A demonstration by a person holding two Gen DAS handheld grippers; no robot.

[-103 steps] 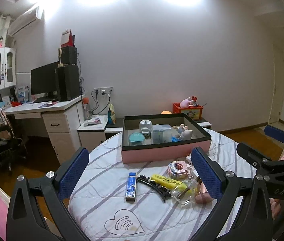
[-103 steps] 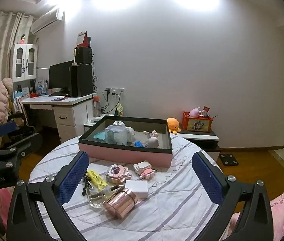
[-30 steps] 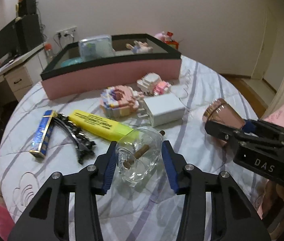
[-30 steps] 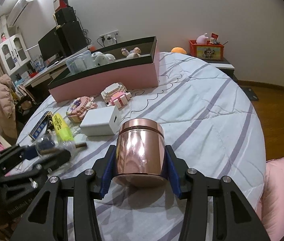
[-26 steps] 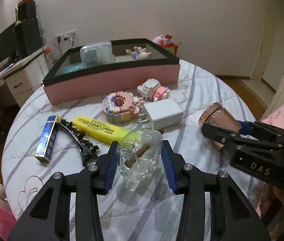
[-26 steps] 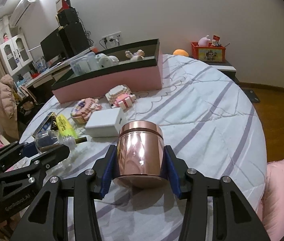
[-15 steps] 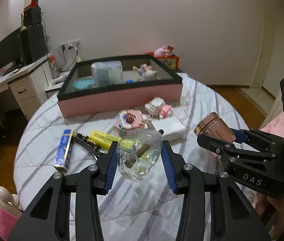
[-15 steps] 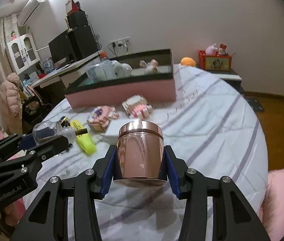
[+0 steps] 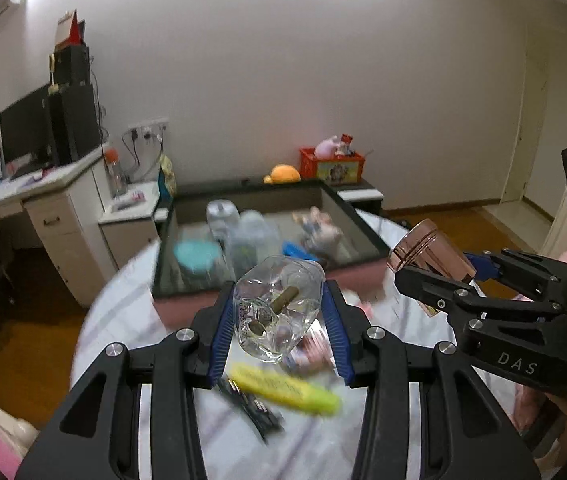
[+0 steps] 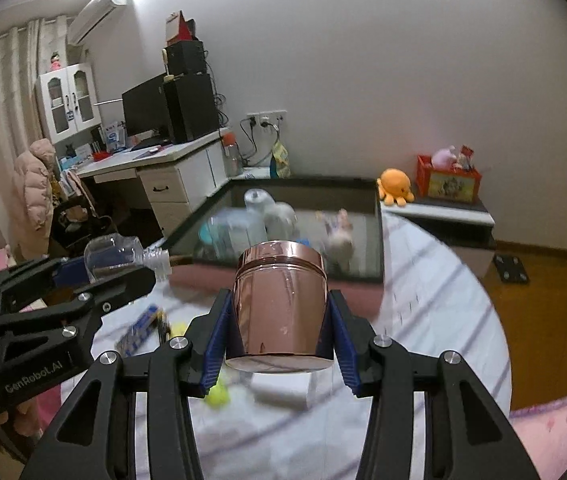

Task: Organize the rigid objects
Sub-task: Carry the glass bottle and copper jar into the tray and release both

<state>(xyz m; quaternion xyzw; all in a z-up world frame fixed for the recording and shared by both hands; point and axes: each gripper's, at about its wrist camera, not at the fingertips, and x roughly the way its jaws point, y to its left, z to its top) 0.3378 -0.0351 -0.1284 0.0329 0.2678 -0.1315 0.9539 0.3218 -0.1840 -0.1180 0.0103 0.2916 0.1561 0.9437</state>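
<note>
My left gripper [image 9: 277, 328] is shut on a clear glass bottle [image 9: 277, 312] with a cork inside, held in the air above the round table [image 9: 131, 320]. My right gripper [image 10: 281, 328] is shut on a rose-gold metal jar [image 10: 281, 306], also lifted off the cloth. Each gripper shows in the other's view: the jar [image 9: 429, 254] at the right, the bottle [image 10: 123, 258] at the left. Ahead stands the pink box with a black rim [image 9: 359, 236] [image 10: 379, 236], holding a teal lid, clear containers and a small figurine.
On the striped tablecloth below lie a yellow highlighter [image 9: 287, 388], a black hair clip [image 9: 249, 404], a blue packet [image 10: 139, 332], a white charger block [image 10: 279, 390] and pink block toys. A desk with a monitor [image 10: 143, 110] stands at the left; a low shelf with an orange plush [image 10: 393, 188] lies behind.
Both grippers have risen from the table with the bottle and the jar and tilted up, so the box and the room now fill the views. The loose items have dropped lower in the pictures.
</note>
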